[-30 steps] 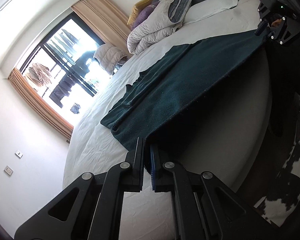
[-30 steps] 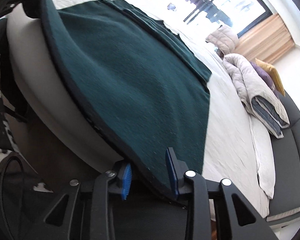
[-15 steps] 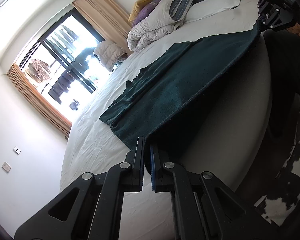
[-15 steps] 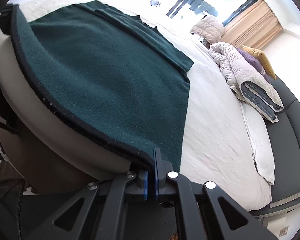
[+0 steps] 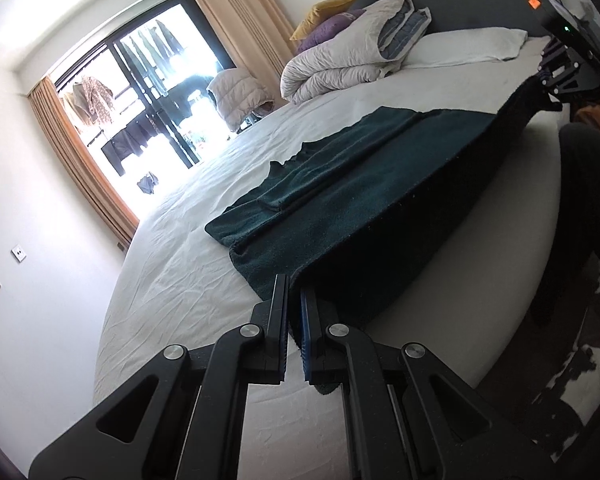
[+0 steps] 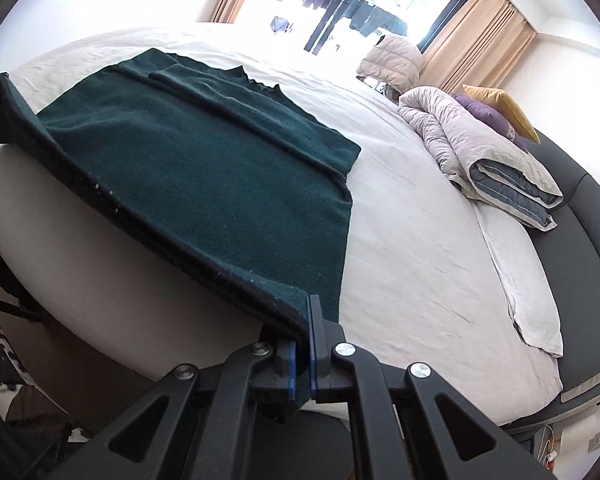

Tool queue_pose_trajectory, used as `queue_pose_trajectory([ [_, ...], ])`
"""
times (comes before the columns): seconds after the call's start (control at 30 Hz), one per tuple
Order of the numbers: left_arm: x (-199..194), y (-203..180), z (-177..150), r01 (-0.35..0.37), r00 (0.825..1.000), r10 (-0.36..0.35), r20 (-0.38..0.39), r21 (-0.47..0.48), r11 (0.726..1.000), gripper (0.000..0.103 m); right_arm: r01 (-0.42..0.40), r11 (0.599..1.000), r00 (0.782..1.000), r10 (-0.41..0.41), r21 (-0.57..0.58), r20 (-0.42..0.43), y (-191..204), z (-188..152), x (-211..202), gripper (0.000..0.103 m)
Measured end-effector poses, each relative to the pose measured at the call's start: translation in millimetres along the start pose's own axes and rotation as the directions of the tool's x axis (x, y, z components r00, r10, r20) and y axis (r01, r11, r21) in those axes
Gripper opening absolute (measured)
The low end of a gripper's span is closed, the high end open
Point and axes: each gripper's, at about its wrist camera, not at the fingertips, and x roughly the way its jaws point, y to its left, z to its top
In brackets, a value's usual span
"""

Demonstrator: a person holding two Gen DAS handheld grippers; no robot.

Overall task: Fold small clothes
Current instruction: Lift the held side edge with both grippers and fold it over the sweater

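A dark green knitted garment (image 5: 352, 184) lies flat on the white bed, its sleeves folded in over its back. Its near hem is lifted off the bed edge and stretched taut between the two grippers. My left gripper (image 5: 294, 300) is shut on one hem corner. My right gripper (image 6: 305, 320) is shut on the other hem corner; the garment shows in that view too (image 6: 204, 168). The right gripper also shows at the far end of the hem in the left wrist view (image 5: 560, 76).
The white bed sheet (image 5: 188, 280) spreads beyond the garment. A folded grey duvet (image 6: 484, 152) with purple and yellow cushions lies at the dark headboard, a white pillow (image 6: 524, 280) beside it. A glass door with curtains (image 5: 152, 100) is behind. A cowhide rug (image 5: 580, 380) lies below.
The right gripper closed on the hem corner. Both grippers then rose, lifting the hem off the bed edge, so more of the bed top shows.
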Motion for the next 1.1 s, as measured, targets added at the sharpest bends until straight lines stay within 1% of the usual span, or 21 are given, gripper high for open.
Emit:
queue_pose_trajectory([
  [0.23, 7, 24, 17, 0.002, 1.0, -0.001, 0.01, -0.106, 0.994, 0.005, 0.008, 1.0, 0.999, -0.009, 0.019, 0.037, -12, 27, 7, 0.004],
  [0.43, 17, 47, 38, -0.011, 1.0, 0.014, 0.019, -0.146, 0.989, 0.004, -0.013, 0.998, 0.997, 0.009, 0.056, 0.076, -31, 58, 14, 0.004],
  [0.7, 43, 96, 64, -0.018, 1.0, 0.022, 0.014, -0.233, 0.972, 0.004, -0.014, 0.999, 0.992, 0.007, 0.052, 0.123, -45, 106, 36, 0.004],
  [0.77, 53, 105, 72, -0.02, 1.0, 0.022, 0.007, -0.243, 0.97, 0.004, -0.022, 0.998, 0.992, 0.015, 0.056, 0.127, -50, 118, 44, 0.004],
  [0.93, 84, 127, 94, -0.036, 0.999, 0.032, -0.021, -0.231, 0.972, 0.004, -0.04, 0.998, 0.993, 0.034, 0.051, 0.109, -60, 147, 74, 0.004],
  [1.1, 130, 151, 115, -0.021, 0.998, 0.005, -0.062, -0.264, 0.964, 0.004, -0.089, 0.993, 0.994, 0.084, 0.072, 0.072, -74, 176, 112, 0.004],
])
